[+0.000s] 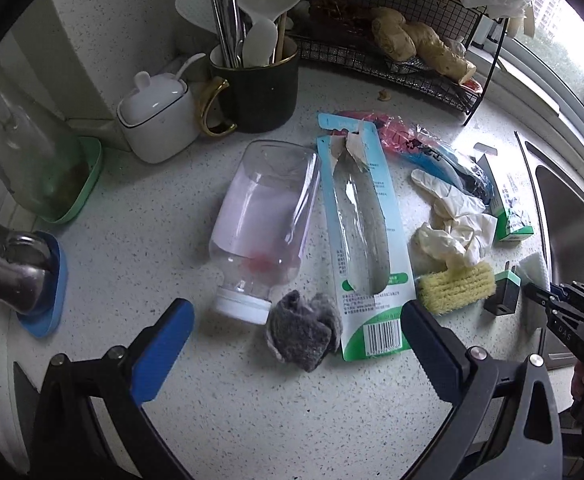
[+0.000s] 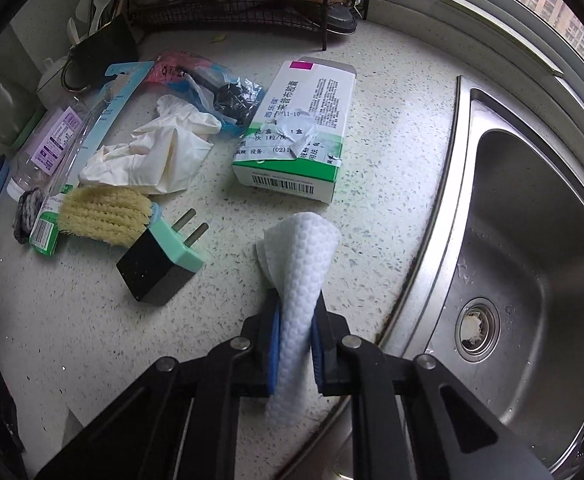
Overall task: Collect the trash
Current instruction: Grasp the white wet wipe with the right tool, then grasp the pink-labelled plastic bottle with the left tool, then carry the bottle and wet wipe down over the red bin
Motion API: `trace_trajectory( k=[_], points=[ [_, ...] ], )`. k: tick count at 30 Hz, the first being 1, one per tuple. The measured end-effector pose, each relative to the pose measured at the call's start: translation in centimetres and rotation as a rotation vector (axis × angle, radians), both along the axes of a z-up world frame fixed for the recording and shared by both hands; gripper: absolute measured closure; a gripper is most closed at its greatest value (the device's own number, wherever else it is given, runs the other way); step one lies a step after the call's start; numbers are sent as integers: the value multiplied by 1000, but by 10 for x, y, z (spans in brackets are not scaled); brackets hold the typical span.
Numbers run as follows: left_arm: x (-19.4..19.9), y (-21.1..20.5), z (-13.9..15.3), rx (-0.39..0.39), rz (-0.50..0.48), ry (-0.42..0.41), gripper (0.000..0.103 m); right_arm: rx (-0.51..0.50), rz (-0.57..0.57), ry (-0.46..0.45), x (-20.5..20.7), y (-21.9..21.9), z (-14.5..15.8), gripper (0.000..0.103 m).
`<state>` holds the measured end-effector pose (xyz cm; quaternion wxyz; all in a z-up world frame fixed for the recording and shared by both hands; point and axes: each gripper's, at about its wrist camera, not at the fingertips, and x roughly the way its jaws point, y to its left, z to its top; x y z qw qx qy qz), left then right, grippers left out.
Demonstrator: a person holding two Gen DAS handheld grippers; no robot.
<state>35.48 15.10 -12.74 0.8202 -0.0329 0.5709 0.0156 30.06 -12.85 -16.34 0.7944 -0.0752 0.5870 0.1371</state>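
In the right wrist view my right gripper [image 2: 296,320] is shut on a white textured wipe [image 2: 305,264], lifted just left of the sink rim. On the speckled counter lie a green-and-white medicine box [image 2: 295,136], crumpled white gloves [image 2: 160,152], a yellow brush [image 2: 104,214] and a black-and-green plug [image 2: 160,268]. My left gripper [image 1: 295,312] is open above the counter. A grey scouring pad [image 1: 303,336] lies between its fingertips. Just beyond are a clear plastic bottle [image 1: 264,224] on its side and a torn blister pack [image 1: 363,240].
A steel sink [image 2: 531,240] fills the right side. At the back stand a wire rack [image 1: 391,52] with ginger, a black utensil cup [image 1: 252,88] and a white lidded jar [image 1: 160,120]. A metal pot [image 1: 12,272] and a glass jar [image 1: 32,160] stand left.
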Motion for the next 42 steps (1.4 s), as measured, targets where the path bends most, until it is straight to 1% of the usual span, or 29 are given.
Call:
trace_trajectory(
  k=[3,4,5,7,8,10,13,18,20,21,22,23,24,27,29,31,35,39,42],
  points=[
    [18,8,-8,19,-9,26,0,-4,-4,1,-2,-3,-3,92],
    [23,11,-11,24,-8,32,0,-2,-9,5,-1,-3,-5,93],
    [29,13,-13,20,-12,36,0,14,-24,21,0,-4,-5,93],
    [39,18,-17,11,-16,46,0,79,-59,57,0,-8,-2,94],
    [44,20,-20,13,-19,50,0,92,-69,57,0,-7,1,94],
    [54,21,-26,16,-32,64,0,88,-64,43,-2,-3,10,94],
    [66,20,-38,41,-56,85,0,85,-50,33,-2,4,20,94],
    [75,16,-54,55,-96,103,1,81,-61,37,-3,8,25,94],
    [77,14,-57,43,-108,103,7,91,-73,48,-3,7,25,94],
    [78,14,-59,41,-108,104,16,100,-81,57,-4,5,24,94],
    [78,13,-61,47,-105,108,29,118,-93,71,-5,2,24,94],
    [77,13,-62,60,-96,108,34,139,-106,85,-6,1,25,94],
    [75,16,-63,58,-90,97,34,147,-115,90,-7,2,28,94],
    [71,19,-64,28,-71,91,34,134,-108,65,-11,5,40,94],
    [65,19,-59,36,-63,79,34,136,-100,50,-15,5,48,94],
    [56,17,-48,43,-58,53,34,136,-96,36,-18,5,54,94],
    [29,13,-12,85,-44,-13,35,139,-86,17,-26,2,63,94],
    [-6,5,29,73,-38,-75,35,136,-57,-20,-36,-1,76,94],
    [-38,-10,50,81,-37,-106,35,152,-33,-50,-47,-3,88,94]
  ],
)
